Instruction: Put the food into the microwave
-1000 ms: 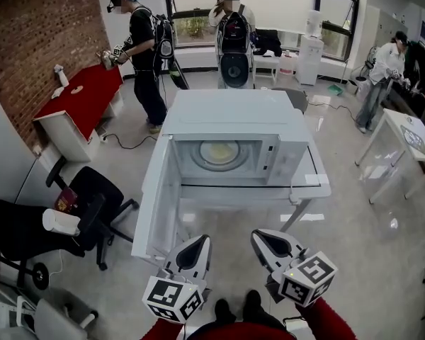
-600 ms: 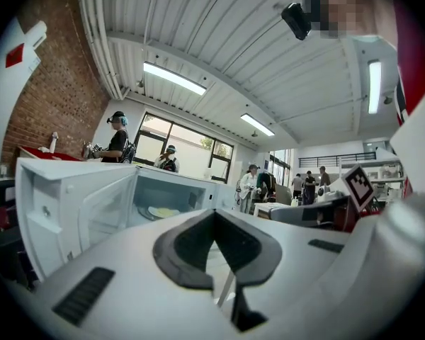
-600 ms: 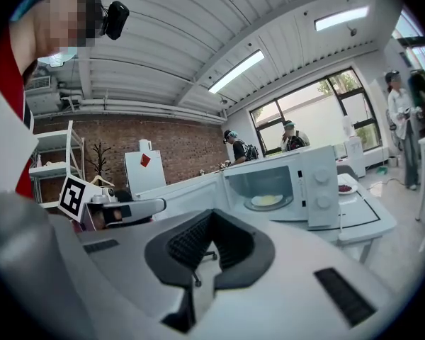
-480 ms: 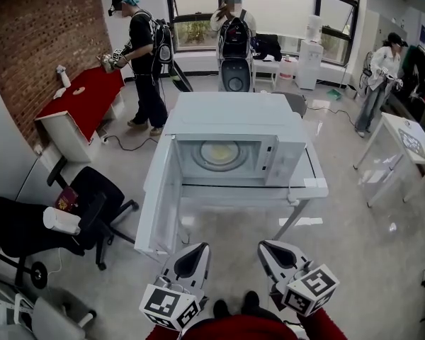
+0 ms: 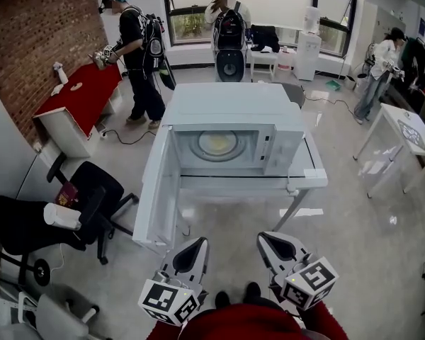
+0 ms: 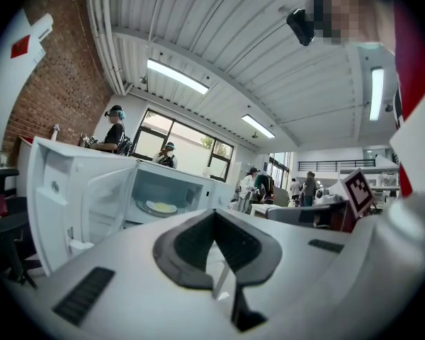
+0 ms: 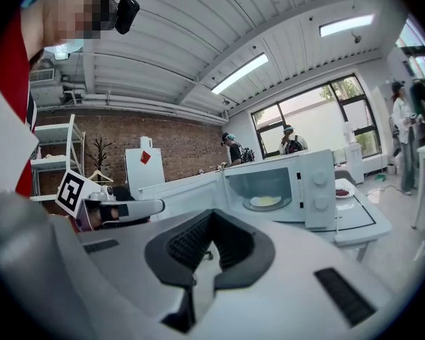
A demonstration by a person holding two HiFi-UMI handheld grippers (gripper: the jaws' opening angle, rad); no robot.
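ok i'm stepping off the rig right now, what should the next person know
Left gripper: shut, empty, short of the microwave.
Right gripper: shut, empty, alongside it.
Done, it seems: door wide open, hinged left; a pale yellow portion, likely the food, lies on the turntable.
A small plate of something red sits on the table right of the microwave.
To do: probably shut the door, unless that plate goes in too.

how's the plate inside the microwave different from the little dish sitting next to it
The plate lies inside the open microwave; the dish sits outside on the table. The plate holds pale yellow food, the dish something red. The plate looks wider. Both are light and shallow.
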